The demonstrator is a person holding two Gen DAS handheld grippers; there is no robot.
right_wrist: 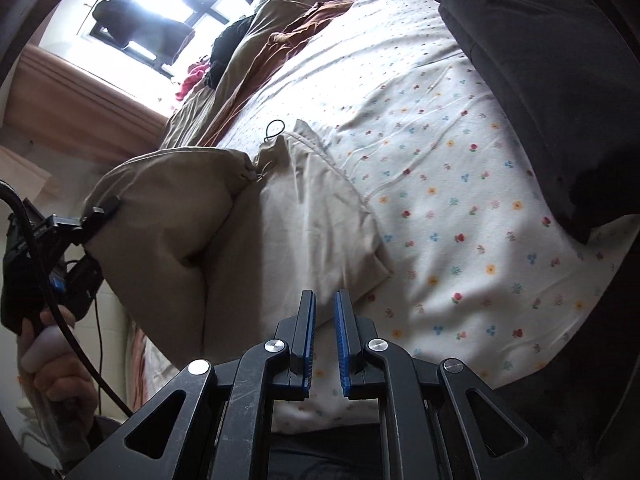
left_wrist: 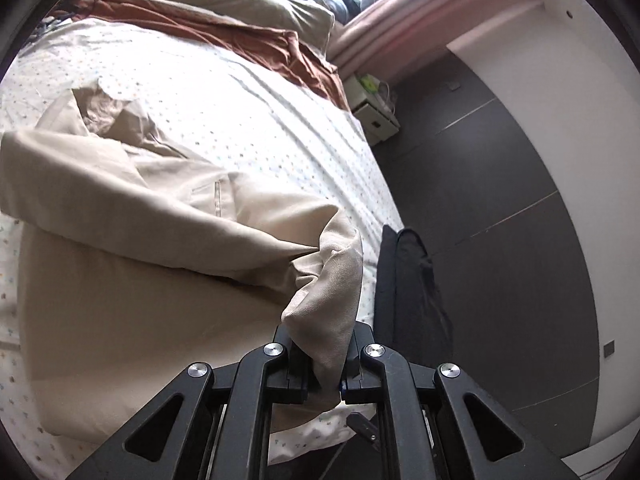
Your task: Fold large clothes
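Pinching a bunched fold of the beige jacket (left_wrist: pixel 168 216), the left gripper (left_wrist: pixel 320 360) lifts that edge off the flowered bedsheet (left_wrist: pixel 280 112), where the rest lies spread. The right gripper (right_wrist: pixel 325 340) hovers over the sheet beside the garment, its blue pads (right_wrist: pixel 310 332) slightly apart and holding nothing.

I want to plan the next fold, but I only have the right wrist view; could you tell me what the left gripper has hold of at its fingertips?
Observer: The left gripper is shut on a bunched edge of the beige garment; cloth fills the gap between its jaws.
Operator: Thank you. Is there anything on that side I cannot see?
Observer: Yes, a dark garment hangs over the edge of the bed, beside the pinched cloth.
Operator: And beyond the bed?
Observer: A small white bedside unit stands on the dark floor by the wall.
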